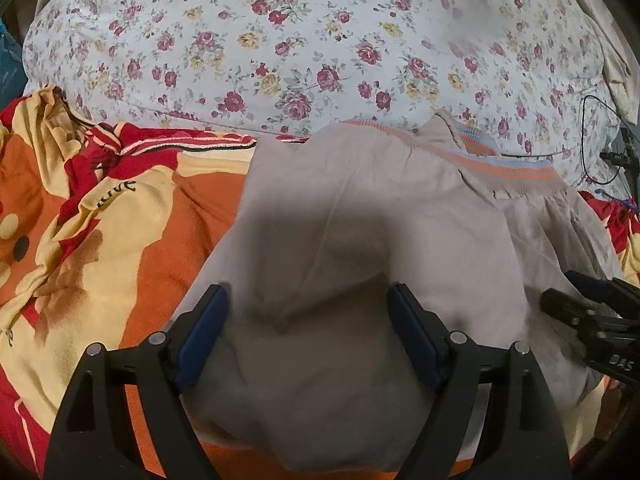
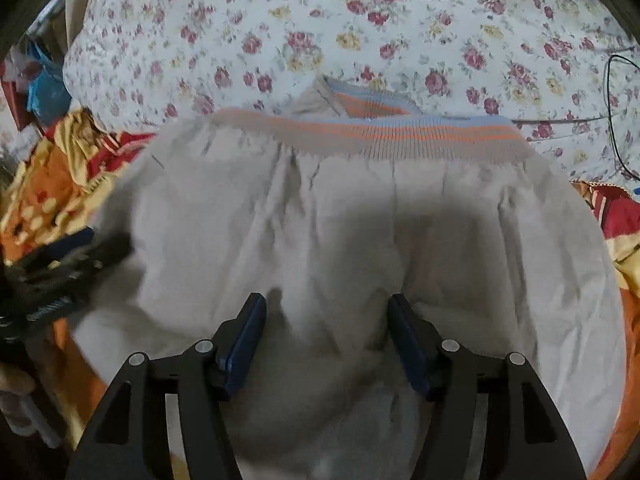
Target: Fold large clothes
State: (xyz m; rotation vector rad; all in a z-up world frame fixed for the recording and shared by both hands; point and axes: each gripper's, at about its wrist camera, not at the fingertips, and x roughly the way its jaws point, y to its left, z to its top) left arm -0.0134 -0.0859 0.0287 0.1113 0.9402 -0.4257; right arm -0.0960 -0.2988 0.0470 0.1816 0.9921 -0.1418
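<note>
A: Biggest first: what lies beyond the tongs?

B: A white bed cover printed with red and yellow roses point(image 1: 312, 40) fills the far side, well ahead of both tools. Nearer, under and to the left of the left gripper point(image 1: 307, 300), spreads an orange, red and cream cartoon-print blanket point(image 1: 100, 208).

A: And the garment?

B: A large beige cloth garment with a ribbed hem striped orange and pale blue point(image 2: 340, 220) lies on that blanket, directly beneath and ahead of both tongs. Its ribbed striped hem band point(image 2: 400, 136) sits at the far edge, away from the fingers, with a second striped band peeking out just behind it.

A: The tongs themselves?

B: Both stand wide, holding nothing. The left gripper hangs over the garment's left part; the right gripper point(image 2: 326, 308) over its middle, close beside the other.

A: Which step, then?

B: I judge it is between folds: the cloth looks already doubled, and no edge is pinched. The next move likely calls for lowering onto a near edge or corner, closing on all layers, then carrying it toward the hem without dragging wrinkles in.
</note>
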